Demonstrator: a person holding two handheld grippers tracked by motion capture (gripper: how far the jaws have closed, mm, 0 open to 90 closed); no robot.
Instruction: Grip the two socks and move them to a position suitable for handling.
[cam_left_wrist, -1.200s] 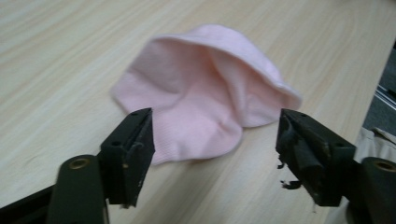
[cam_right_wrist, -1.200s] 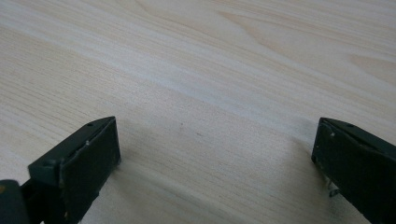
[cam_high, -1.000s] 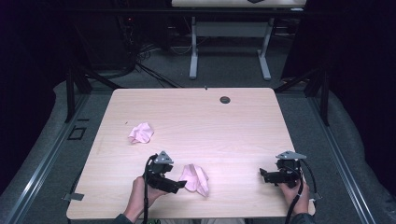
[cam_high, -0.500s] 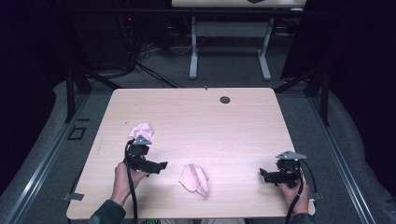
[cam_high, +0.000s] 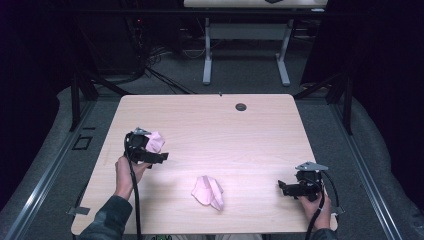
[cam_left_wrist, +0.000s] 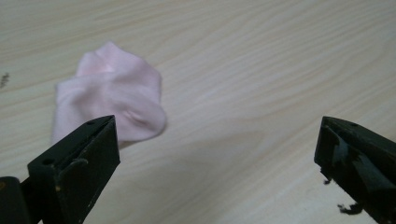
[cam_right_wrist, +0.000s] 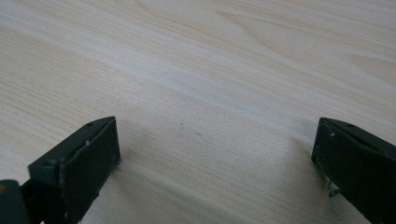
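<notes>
Reaching with your left gripper (cam_high: 161, 158), jaws spread, you are squaring up on the crumpled pink sock (cam_left_wrist: 112, 98) lying just beside it, while your right gripper (cam_high: 283, 186) is idling spread, well apart from that sock.

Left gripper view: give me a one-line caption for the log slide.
Open left tool above the wooden table, its left jaw in front of a crumpled pink sock, nothing between the jaws.

In the high view, we saw the left gripper (cam_high: 159, 158) cover the pink sock (cam_high: 155, 142) at its seven o'clock side. In the left gripper view, a jaw hid that sock's lower corner. The small dark disc (cam_high: 241, 106) was too small to identify.
</notes>
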